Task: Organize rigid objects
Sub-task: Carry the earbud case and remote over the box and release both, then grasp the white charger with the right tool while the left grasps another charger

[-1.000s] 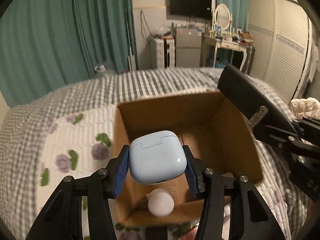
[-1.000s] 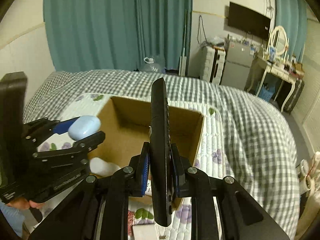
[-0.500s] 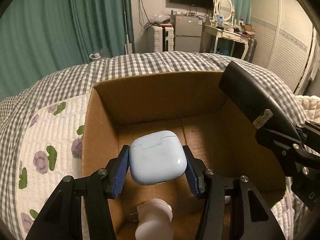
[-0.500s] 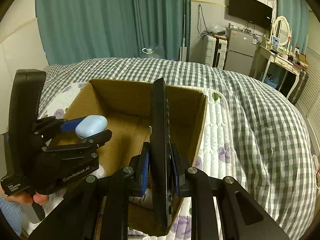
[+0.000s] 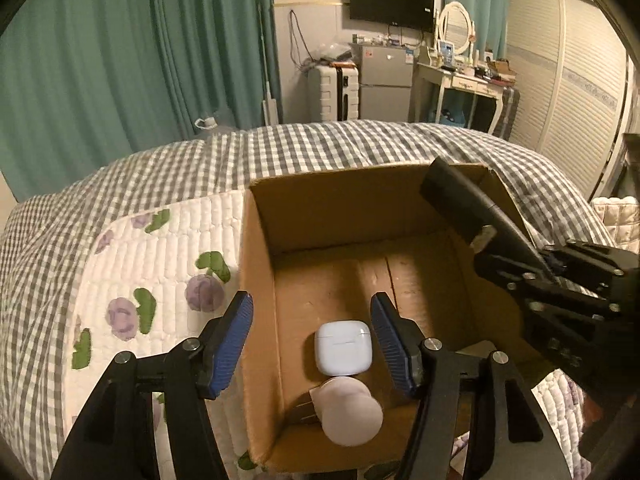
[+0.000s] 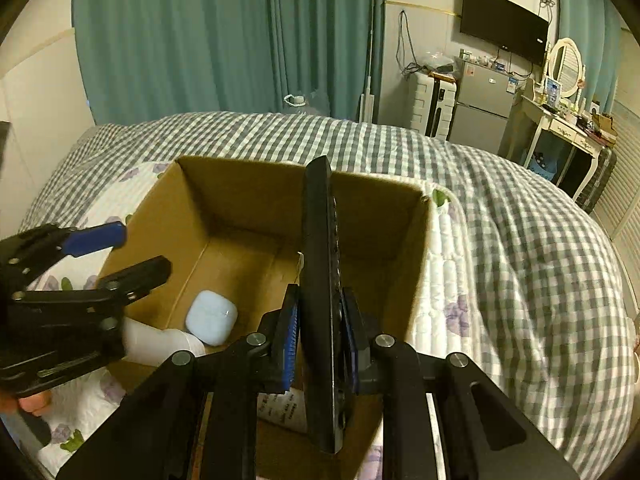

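Showing a dim, warm-lit bedroom. Teal curtains hanging floor-length along the far wall, a black television sitting mounted high beside them. Standing below: a white suitcase, a small grey fridge and a white dressing table carrying an oval mirror. Louvred wardrobe doors lining the right side; a grey-checked bedspread covering the bed.

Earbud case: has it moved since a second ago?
Yes. The earbud case has left the left gripper, whose jaws are now open, and dropped to the cardboard box floor, beside the white bottle.
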